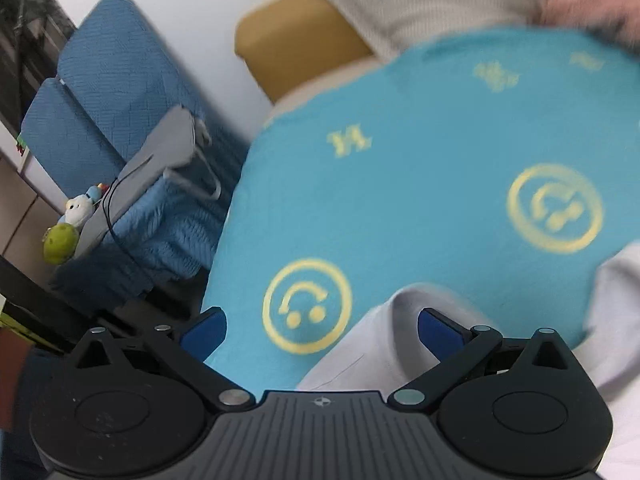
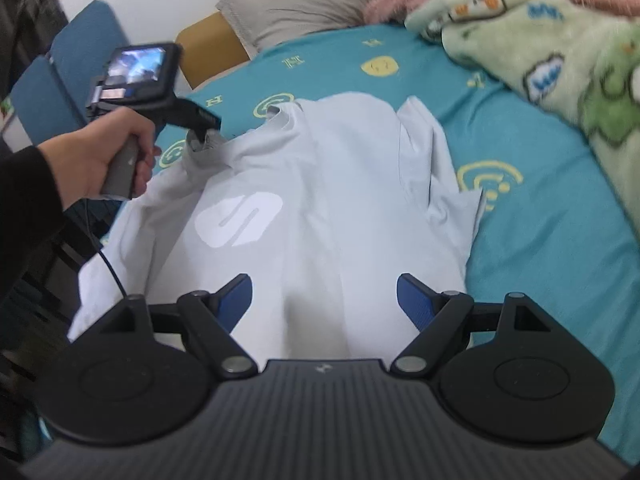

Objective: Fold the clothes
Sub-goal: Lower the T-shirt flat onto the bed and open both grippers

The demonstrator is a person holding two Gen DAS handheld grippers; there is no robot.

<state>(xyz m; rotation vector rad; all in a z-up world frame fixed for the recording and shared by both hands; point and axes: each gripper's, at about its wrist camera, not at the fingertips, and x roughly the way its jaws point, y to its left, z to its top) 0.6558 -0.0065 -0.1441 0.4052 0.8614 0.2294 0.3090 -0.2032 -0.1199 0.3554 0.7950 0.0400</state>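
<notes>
A pale grey T-shirt (image 2: 304,200) with a white logo (image 2: 239,219) on its chest is lying spread on a turquoise bedsheet (image 2: 540,240) printed with yellow smiley rings, its right sleeve folded inward and its hem reaching toward the right wrist camera. The left gripper (image 1: 322,326) is hovering low over the shirt's edge with its blue-padded fingers (image 1: 204,328) standing wide apart — a fold of grey cloth is bulging up between them, but nothing is pinched. In the right wrist view the same tool (image 2: 202,130), held in the person's left hand (image 2: 100,160), is sitting at the shirt's collar, where the fabric is bunching up around its tips. The right gripper (image 2: 324,300) is hanging above the lower part of the shirt, jaws spread wide and holding nothing. A green fleece blanket (image 2: 560,72) with cartoon prints is lying heaped on the bed's far right, a beige pillow (image 2: 320,0) is leaning against the wall, and a blue folding chair (image 1: 116,92) is standing beside the bed — plush toys (image 1: 68,224) sitting next to it.
</notes>
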